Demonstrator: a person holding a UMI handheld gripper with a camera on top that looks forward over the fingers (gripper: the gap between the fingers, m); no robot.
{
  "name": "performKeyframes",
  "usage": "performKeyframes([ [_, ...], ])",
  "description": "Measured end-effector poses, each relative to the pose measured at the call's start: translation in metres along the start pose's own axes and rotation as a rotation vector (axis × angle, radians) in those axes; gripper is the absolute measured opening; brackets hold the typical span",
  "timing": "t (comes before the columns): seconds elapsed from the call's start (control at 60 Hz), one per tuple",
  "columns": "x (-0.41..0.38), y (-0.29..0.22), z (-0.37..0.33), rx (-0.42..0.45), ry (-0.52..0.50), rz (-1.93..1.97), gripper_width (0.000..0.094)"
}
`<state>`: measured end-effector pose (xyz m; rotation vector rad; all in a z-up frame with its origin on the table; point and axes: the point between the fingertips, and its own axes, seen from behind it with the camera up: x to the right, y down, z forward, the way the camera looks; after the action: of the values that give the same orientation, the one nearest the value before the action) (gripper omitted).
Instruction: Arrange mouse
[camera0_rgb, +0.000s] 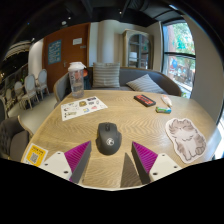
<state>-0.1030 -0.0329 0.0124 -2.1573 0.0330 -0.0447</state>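
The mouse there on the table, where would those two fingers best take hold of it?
Probably across the mouse's two long flanks, coming straight ahead and down. It lies lengthwise just beyond the open gripper, so its narrow width faces the gap between the fingers, and its domed back leaves only the sides to pinch.

The mouse (107, 138) lies on the bench (125, 112), between and just ahead of the open fingers (76, 156), untouched. At 10 o'clock from it lies a leaflet (83, 106), with a cup (76, 78) beyond that at the bench's far edge. A card (36, 154) lies at 8 o'clock. At 3 o'clock lies a mat (186, 136). At 1 o'clock lie a phone (145, 100) and a small block (164, 109). A sofa (125, 78) stands behind the bench.
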Motion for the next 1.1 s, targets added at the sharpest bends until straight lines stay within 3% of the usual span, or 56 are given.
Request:
performKeyframes([
  [0.117, -0.021, -0.013, 0.033, -0.009, -0.068, -0.018, 0.0846],
  [0.267, -0.014, -0.023, 0.075, -0.069, -0.009, -0.092, 0.0806],
  [0.333, -0.008, -0.022, 0.087, -0.089, 0.029, -0.091, 0.0687],
  [0.367, -0.011, -0.027, 0.093, -0.073, 0.024, -0.075, 0.0530],
  [0.467, -0.006, -0.029, 0.097, -0.074, 0.058, -0.097, 0.0399],
  [0.567, -0.007, -0.028, 0.091, -0.088, 0.057, -0.130, 0.0343],
  [0.65, 0.003, -0.036, 0.073, -0.059, 0.048, -0.122, 0.0336],
  [0.883, 0.165, -0.084, 0.007, 0.014, 0.255, -0.114, 0.0336],
  [1.1, 0.311, -0.031, 0.019, -0.097, 0.325, -0.062, 0.0365],
])
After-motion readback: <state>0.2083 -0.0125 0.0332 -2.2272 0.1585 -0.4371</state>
